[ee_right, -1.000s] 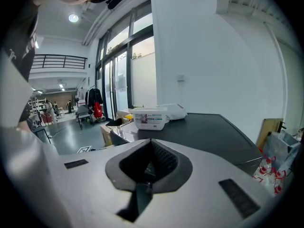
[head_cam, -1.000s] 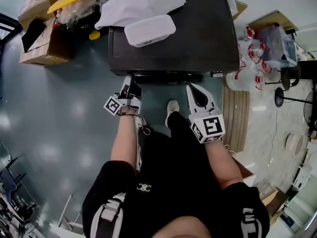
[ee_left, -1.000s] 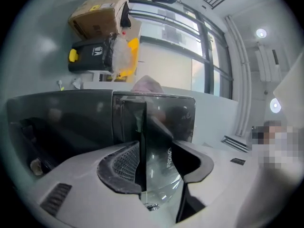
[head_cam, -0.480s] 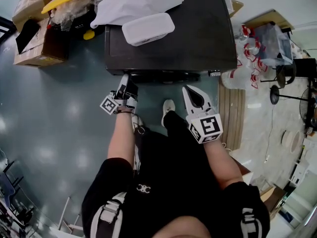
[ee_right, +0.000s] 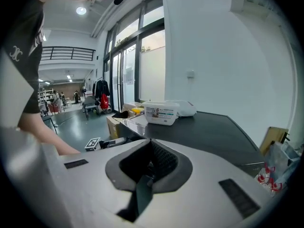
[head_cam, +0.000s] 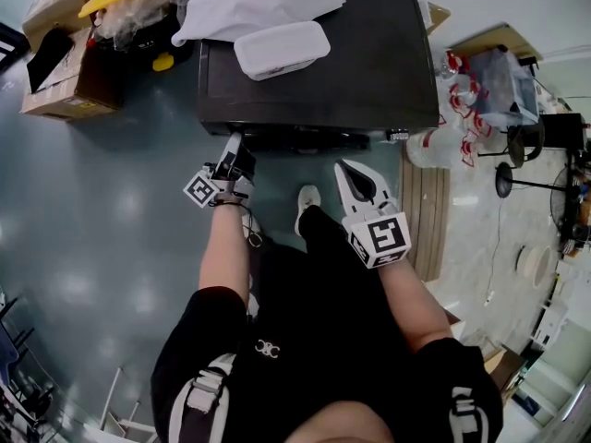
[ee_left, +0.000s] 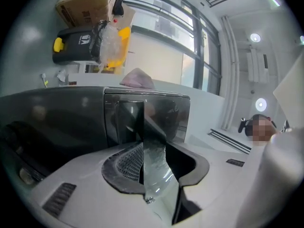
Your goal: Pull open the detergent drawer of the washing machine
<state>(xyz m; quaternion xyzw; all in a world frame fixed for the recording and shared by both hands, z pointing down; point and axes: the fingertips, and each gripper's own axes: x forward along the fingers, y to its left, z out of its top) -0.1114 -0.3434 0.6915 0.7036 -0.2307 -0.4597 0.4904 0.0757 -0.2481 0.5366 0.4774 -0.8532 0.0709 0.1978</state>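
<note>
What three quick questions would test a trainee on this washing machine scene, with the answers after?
1. Which gripper has the drawer front between its jaws?
2. True or false: the white tub sits on the floor.
3. Fill in: the right gripper has its jaws ___, with nothing between them.
Key:
1. The left gripper; its jaws have just been closing on that front.
2. False: it sits on top of the washing machine.
3. Together.
</note>
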